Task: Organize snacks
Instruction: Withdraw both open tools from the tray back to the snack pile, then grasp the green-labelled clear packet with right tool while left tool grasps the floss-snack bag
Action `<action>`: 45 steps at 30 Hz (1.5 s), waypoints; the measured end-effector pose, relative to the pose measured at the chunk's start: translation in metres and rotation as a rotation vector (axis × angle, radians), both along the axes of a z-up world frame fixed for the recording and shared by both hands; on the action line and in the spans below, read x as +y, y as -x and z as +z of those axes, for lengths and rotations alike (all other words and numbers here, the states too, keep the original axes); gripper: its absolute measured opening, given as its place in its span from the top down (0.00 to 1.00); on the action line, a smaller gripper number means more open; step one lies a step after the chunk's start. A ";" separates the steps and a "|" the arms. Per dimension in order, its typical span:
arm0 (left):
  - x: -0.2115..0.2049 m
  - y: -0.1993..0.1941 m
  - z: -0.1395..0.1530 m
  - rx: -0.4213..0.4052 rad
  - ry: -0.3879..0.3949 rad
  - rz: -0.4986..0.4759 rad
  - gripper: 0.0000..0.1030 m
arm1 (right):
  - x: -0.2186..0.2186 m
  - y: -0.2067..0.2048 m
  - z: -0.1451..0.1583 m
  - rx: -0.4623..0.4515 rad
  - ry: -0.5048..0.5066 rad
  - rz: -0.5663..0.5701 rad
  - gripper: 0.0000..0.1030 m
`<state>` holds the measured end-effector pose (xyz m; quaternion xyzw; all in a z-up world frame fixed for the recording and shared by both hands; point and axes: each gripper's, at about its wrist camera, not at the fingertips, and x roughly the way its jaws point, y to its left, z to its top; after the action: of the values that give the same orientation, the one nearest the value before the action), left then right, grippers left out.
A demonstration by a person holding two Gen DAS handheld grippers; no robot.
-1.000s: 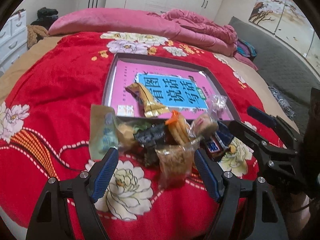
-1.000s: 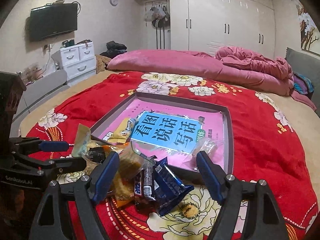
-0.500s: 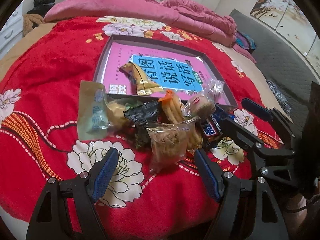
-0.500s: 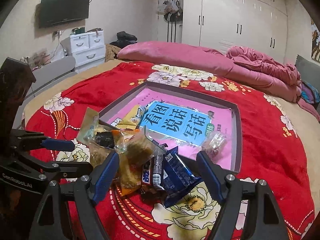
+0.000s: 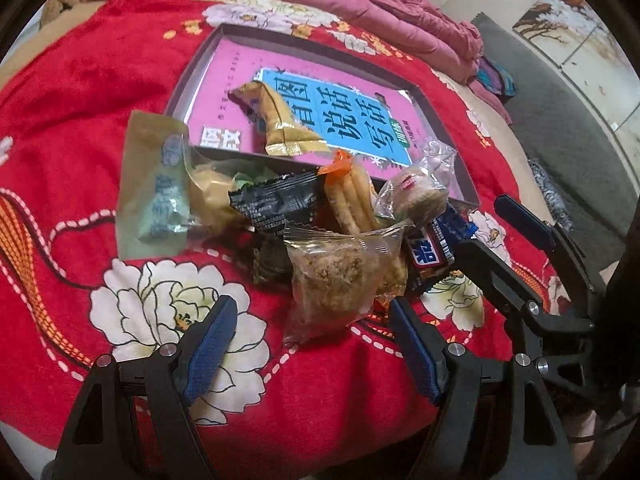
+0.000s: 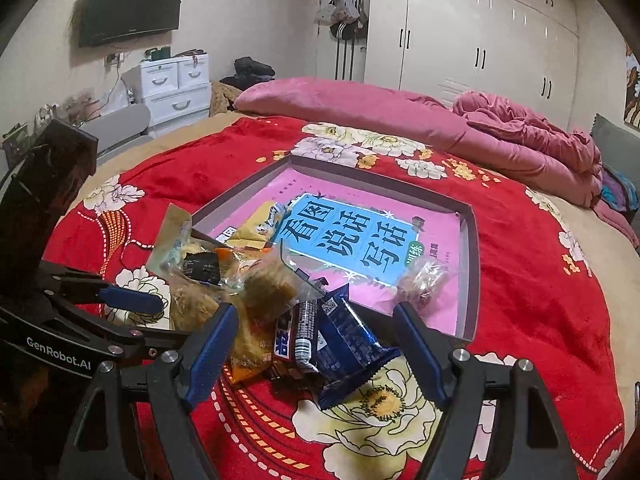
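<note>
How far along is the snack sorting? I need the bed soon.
Barely started. Done: a gold packet and a clear-wrapped sweet lie in the tray. In hand: nothing; left gripper and right gripper are open. Left: the snack pile on the red blanket.

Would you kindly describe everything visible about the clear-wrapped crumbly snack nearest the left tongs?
The crumbly snack is a tan, grainy block sealed in a clear, crinkled plastic wrapper with crimped ends. It lies at the near edge of the snack pile on the red blanket, leaning against the packets behind it. The left tongs stand open just short of it, not touching.
</note>
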<state>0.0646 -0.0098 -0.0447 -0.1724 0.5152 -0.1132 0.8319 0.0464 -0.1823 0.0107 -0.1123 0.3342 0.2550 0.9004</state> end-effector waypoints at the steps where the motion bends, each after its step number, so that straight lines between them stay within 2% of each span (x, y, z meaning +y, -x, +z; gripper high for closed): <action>1: 0.000 -0.001 -0.001 0.004 0.002 0.002 0.23 | 0.000 -0.001 -0.001 0.000 0.004 0.002 0.23; 13: 0.002 -0.008 -0.009 0.027 0.039 0.019 0.25 | 0.006 -0.009 -0.008 -0.003 0.044 0.021 0.23; 18: 0.004 -0.008 -0.011 0.032 0.041 0.015 0.33 | 0.013 -0.014 -0.010 -0.002 0.055 0.053 0.23; 23: 0.010 -0.007 -0.012 0.038 0.060 0.010 0.33 | 0.020 -0.018 -0.013 0.002 0.062 0.090 0.23; 30: 0.012 -0.006 -0.013 0.041 0.063 -0.007 0.33 | 0.034 -0.025 -0.021 0.000 0.122 0.121 0.23; 38: 0.016 -0.009 -0.015 0.053 0.093 0.001 0.33 | 0.042 -0.032 -0.023 0.003 0.122 0.137 0.23; 42: 0.011 -0.008 -0.014 0.045 0.064 -0.008 0.33 | 0.043 -0.029 -0.023 0.021 0.086 0.181 0.44; 45: 0.009 -0.010 -0.013 0.044 0.064 0.006 0.33 | 0.046 -0.025 -0.022 0.011 0.094 0.189 0.54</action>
<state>0.0745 -0.0006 -0.0580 -0.2028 0.5291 -0.1234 0.8147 0.0717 -0.1367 -0.0117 -0.1839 0.3385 0.3234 0.8643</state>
